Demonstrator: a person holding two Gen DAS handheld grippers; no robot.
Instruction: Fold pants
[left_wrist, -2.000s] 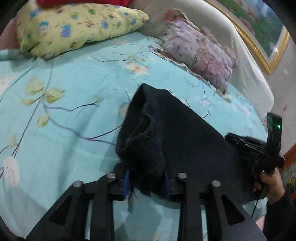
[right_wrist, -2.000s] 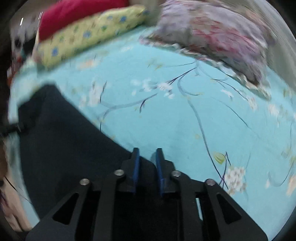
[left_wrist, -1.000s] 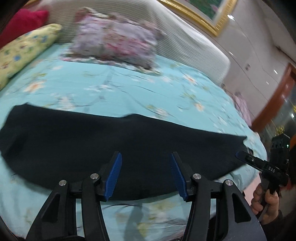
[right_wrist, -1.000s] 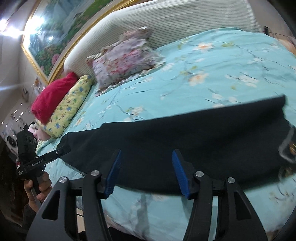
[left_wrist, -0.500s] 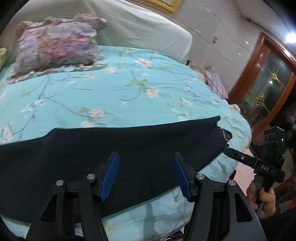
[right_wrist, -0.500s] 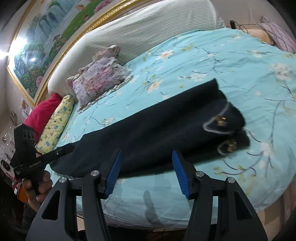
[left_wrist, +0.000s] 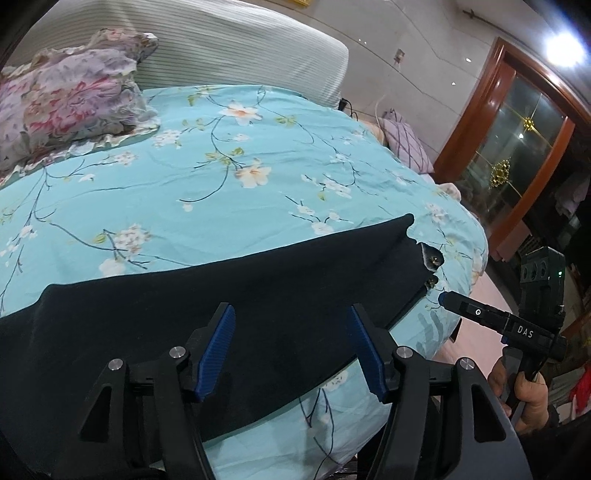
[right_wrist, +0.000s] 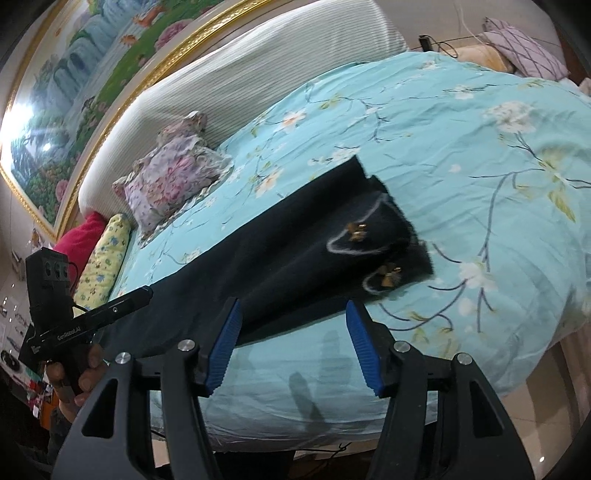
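Note:
Black pants lie flat in a long strip along the near edge of the bed; they also show in the right wrist view. Their end with grey trim and small gold bows lies to the right. My left gripper is open and empty above the middle of the pants. My right gripper is open and empty, hovering over the bed edge just short of the pants. The right gripper also shows in the left wrist view, near the pants' right end.
The bed has a turquoise floral sheet. A floral pillow lies at the headboard, with a yellow pillow and a red one beside it. A wooden glass door stands to the right. The floor lies beyond the bed edge.
Both grippers let go of the pants, opened and drew back toward the bed edge. The pants now lie spread flat. Both views have swung right toward the trimmed end.

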